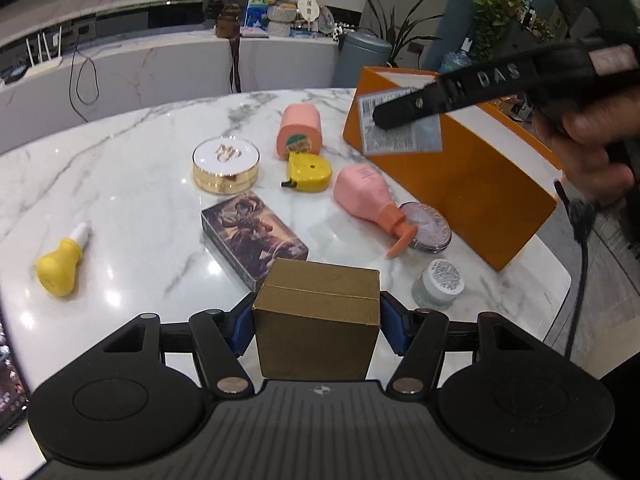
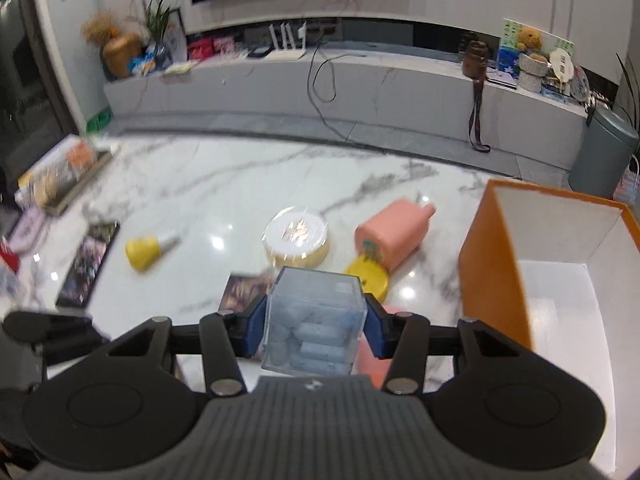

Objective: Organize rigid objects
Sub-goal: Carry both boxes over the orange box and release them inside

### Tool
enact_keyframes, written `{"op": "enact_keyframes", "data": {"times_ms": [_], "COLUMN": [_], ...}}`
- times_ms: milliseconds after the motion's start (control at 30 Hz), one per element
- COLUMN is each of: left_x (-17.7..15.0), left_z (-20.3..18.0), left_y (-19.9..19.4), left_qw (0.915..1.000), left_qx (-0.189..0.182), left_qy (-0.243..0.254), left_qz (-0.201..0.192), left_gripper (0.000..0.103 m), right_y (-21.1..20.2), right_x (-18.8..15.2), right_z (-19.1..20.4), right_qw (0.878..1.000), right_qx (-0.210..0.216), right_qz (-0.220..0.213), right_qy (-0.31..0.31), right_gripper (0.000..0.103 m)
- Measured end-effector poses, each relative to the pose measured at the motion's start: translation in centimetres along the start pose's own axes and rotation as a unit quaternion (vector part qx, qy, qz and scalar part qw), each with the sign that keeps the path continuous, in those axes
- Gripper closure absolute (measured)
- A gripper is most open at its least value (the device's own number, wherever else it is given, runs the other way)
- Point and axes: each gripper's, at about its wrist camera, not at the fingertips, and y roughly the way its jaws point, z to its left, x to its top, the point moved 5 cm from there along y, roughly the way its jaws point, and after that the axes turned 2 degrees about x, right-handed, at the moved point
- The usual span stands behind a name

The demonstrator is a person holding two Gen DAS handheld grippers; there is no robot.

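Observation:
My left gripper [image 1: 316, 320] is shut on a small brown cardboard box [image 1: 316, 316] and holds it above the marble table [image 1: 120, 184]. My right gripper [image 2: 314, 326] is shut on a clear plastic cube [image 2: 314, 324] filled with pale blue pieces, just left of the open orange box [image 2: 496, 280]. The orange box [image 1: 460, 184] stands at the right in the left wrist view, with the right gripper's body [image 1: 500, 80] over it. Its white inside [image 2: 560, 320] looks empty.
On the table lie a gold round compact [image 1: 226, 164], a pink roll [image 1: 300, 130], a yellow tape measure [image 1: 310, 172], a pink pump bottle [image 1: 368, 200], a picture card box [image 1: 254, 236], a yellow bulb dropper [image 1: 58, 266], two small jars [image 1: 438, 284]. A phone [image 2: 90, 264] lies left.

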Motion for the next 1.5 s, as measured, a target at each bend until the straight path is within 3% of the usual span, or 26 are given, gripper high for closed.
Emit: {"op": "enact_keyframes", "data": {"times_ms": [133, 400, 767, 933, 1033, 1167, 1500], "left_x": [0.5, 3.1, 10.9, 15.0, 16.8, 18.2, 17.3], "left_z": [-1.3, -6.4, -15.5, -19.9, -22.1, -24.4, -26.1], "left_y": [-0.2, -1.2, -0.9, 1.2, 3.3, 7.0, 15.9], "left_qw": [0.9993, 0.9962, 0.9845, 0.9757, 0.9649, 0.9472, 0.8937], "left_qx": [0.017, 0.011, -0.030, -0.065, -0.081, -0.095, -0.054], "left_qy": [0.032, 0.086, 0.172, 0.209, 0.250, 0.300, 0.415], "left_qz": [0.007, 0.006, -0.012, 0.000, 0.012, 0.059, 0.161], "left_gripper": [0.031, 0.031, 0.031, 0.031, 0.031, 0.031, 0.032], "right_y": [-1.3, -5.2, -11.5, -12.2, -11.4, -10.8, -9.2], "right_x": [0.7, 0.2, -3.5, -5.2, -6.2, -6.8, -7.9], "right_z": [-1.6, -5.3, -14.6, -18.8, -20.8, -22.6, -25.7], "right_qw": [1.000, 0.997, 0.986, 0.978, 0.977, 0.976, 0.977], "right_qx": [-0.002, 0.004, -0.037, -0.074, -0.099, -0.126, -0.144], "right_qz": [-0.015, -0.067, -0.119, -0.123, -0.104, -0.089, -0.058], "right_qy": [0.015, 0.046, 0.112, 0.149, 0.155, 0.154, 0.149], "right_gripper": [0.054, 0.053, 0.053, 0.053, 0.053, 0.053, 0.053]}}
